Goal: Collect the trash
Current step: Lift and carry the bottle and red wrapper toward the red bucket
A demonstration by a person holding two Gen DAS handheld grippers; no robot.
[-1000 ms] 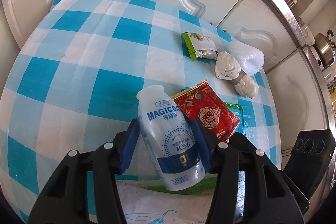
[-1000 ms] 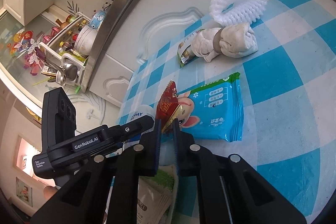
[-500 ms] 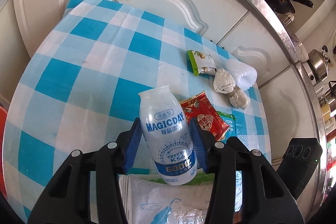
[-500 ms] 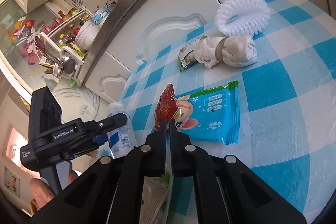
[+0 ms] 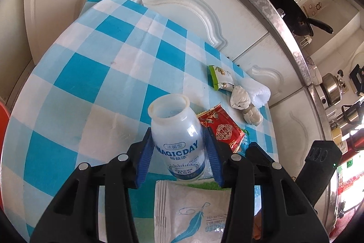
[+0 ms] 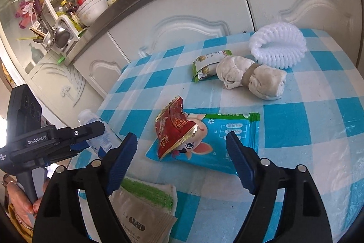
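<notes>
Jaws: our left gripper (image 5: 178, 157) is clamped on the white drink bottle (image 5: 176, 136), blue pads pressed to both sides of its label; our right gripper (image 6: 182, 159) is opening, jaws wide, nothing between them.

Change noted: half a second ago the right jaws pinched the red snack wrapper (image 6: 174, 126) and held it up. Now it is released and lies at centre frame in the right wrist view, slumped on the blue wipes packet (image 6: 218, 140). The bottle has tipped toward the lens, its open mouth now showing. We judge the bottle collected and the wrapper not yet secured; it needs a fresh grasp.

Materials:
- Bottle: smooth, translucent plastic, uncapped, rounded shoulders.
- Red wrapper: crinkled foil, torn open.
- Wipes packet: flat, glossy film.
- Green wrapper (image 6: 208, 64): small, foil-lined, upper centre.
- Cloth bundle (image 6: 251, 78): soft, greyish, banded at the middle.
- Foam net (image 6: 277, 47): white, ribbed, curled.
- Tablecloth (image 6: 314, 115): blue-and-white check, slick.
</notes>
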